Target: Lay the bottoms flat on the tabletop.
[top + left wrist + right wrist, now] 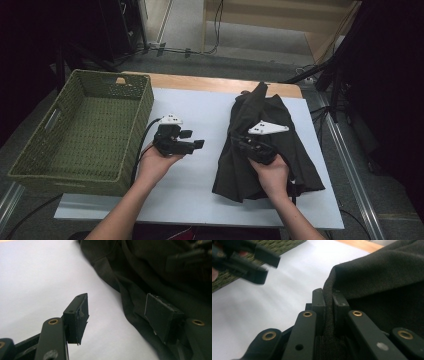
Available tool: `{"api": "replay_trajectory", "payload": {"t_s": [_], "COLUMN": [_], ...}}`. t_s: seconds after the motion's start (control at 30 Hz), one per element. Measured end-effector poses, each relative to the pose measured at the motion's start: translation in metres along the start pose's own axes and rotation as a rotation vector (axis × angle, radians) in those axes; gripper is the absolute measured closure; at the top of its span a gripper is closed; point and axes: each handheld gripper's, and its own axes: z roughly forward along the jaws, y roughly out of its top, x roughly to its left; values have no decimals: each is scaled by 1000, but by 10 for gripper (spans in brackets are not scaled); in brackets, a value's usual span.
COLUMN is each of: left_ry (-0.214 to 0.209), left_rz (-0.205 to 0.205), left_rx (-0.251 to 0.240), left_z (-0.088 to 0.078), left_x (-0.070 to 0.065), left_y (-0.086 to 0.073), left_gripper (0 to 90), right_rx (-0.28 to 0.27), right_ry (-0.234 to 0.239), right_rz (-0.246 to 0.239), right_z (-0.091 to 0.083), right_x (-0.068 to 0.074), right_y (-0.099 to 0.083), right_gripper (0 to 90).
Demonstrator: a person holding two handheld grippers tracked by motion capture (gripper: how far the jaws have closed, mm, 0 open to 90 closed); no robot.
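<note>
Gripping a fold of the dark garment, right gripper clenched on the cloth edge, seemingly to lift or drag it. Garment heaped at three o'clock on the white table cover. Left gripper held above the cover, jaws released and empty, aimed toward three o'clock, probably readied for a second hold. Green woven basket at nine o'clock, likely destination; interior partly dim.

One dark garment, crumpled on the desk. One green woven basket, one white sheet covering the desk top. Two tools: left tool with jaws apart, right tool pinching the garment's edge.
</note>
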Motion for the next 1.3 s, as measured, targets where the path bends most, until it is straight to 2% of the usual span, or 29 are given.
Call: {"api": "replay_trajectory", "payload": {"t_s": [0.17, 0.23, 0.3, 0.43, 0.53, 0.67, 0.77, 0.83, 0.9, 1.1, 1.17, 1.3], "left_ry": [9, 17, 27, 35, 49, 55, 65, 69, 68, 73, 69, 74], "left_rz": [-24, -29, -32, -39, -31, -26, -21, -18, -23, -17, -16, -10], "left_rx": [-29, -33, -29, -15, -5, 8, 20, 34, 44, 56, 57, 69], "left_z": [-8, -10, -11, -10, -8, -4, -1, 1, 3, 7, 10, 16], "left_x": [8, 9, 11, 14, 14, 13, 13, 13, 14, 15, 16, 16], "left_y": [2, 3, 3, 1, 1, 1, 1, 0, 0, 2, 3, 3], "left_gripper": [361, 361, 360, 361, 360, 361, 360, 360, 360, 360, 360, 361], "right_rx": [14, 18, 26, 37, 47, 35, 46, 27, 44, 33, 31, 35], "right_ry": [39, 65, 116, 117, 130, 88, 84, 73, 59, 8, -4, -22], "right_rz": [-38, -48, -40, -37, -11, -1, 21, 23, 18, 68, 87, 90], "right_z": [14, 20, 24, 14, 0, -15, -20, -25, -29, -46, -52, -58], "right_x": [19, 26, 31, 35, 27, 11, -3, -10, -18, -46, -51, -58], "right_y": [5, 7, 9, 15, 19, 17, 14, 12, 10, 0, -3, -12], "right_gripper": [809, 778, 645, 514, 490, 491, 493, 492, 491, 490, 490, 491]}}
